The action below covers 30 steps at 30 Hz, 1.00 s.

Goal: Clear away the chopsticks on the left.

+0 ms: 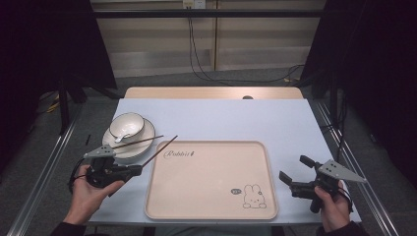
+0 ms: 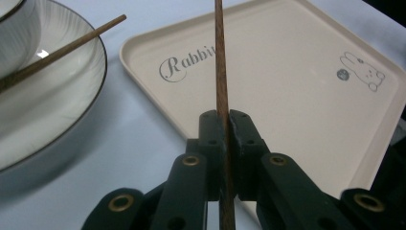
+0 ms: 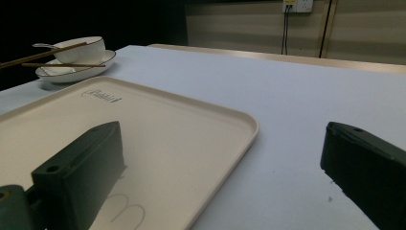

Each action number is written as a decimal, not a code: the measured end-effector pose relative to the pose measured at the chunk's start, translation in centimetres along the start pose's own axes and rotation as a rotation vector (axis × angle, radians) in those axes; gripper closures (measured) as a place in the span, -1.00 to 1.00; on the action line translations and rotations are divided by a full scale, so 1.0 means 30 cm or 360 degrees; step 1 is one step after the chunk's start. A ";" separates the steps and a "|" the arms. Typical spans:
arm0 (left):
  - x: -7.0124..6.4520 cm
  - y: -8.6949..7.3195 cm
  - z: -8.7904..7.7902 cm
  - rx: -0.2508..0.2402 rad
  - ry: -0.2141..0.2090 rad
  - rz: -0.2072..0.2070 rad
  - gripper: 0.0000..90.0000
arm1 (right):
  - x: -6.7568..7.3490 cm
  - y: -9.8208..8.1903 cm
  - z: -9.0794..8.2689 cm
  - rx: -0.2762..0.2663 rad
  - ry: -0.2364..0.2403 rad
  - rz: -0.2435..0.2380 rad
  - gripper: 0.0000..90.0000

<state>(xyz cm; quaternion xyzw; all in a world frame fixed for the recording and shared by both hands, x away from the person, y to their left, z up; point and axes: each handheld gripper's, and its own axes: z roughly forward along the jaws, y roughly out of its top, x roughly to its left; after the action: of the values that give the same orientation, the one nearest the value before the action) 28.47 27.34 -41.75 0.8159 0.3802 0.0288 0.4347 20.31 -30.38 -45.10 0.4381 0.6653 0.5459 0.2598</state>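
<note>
While my left gripper (image 1: 132, 170) pinches one chopstick (image 1: 164, 147) just left of the tray (image 1: 211, 212), its tip reaches over the tray's corner. My right gripper (image 1: 291, 173) sits right of the tray, fingers (image 3: 81, 175) spread and empty. A second chopstick (image 1: 140, 142) rests on the plate (image 1: 145, 143) left of the tray.

brown chopstick (image 2: 220, 72), tilted over tray corner (image 2: 131, 48)

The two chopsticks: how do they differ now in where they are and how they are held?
One chopstick is clamped between the shut jaws of the left gripper, its tip over the tray. The other chopstick is held by nothing and lies across the plate, beside the bowl. Both are thin, dark brown wood.
</note>
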 end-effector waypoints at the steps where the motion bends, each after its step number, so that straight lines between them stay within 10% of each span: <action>1: -0.012 0.000 0.003 -0.0006 0.0019 -0.0028 0.89 | 0.000 0.000 0.000 -0.0001 -0.0001 0.0001 -0.98; 16: -0.128 0.004 0.095 -0.0060 0.0277 -0.0255 0.88 | 0.003 0.000 0.001 0.0002 -0.0001 -0.0011 -0.98; 30: -0.152 -0.027 0.197 0.0120 0.0434 -0.0412 0.88 | 0.002 -0.001 0.001 0.0009 0.0001 -0.0027 -0.98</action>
<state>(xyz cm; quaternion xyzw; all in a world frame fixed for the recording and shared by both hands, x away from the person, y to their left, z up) 26.98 20.59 -44.72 0.7643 0.5383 0.0687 0.3485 20.30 -30.30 -45.12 0.4330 0.6707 0.5417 0.2631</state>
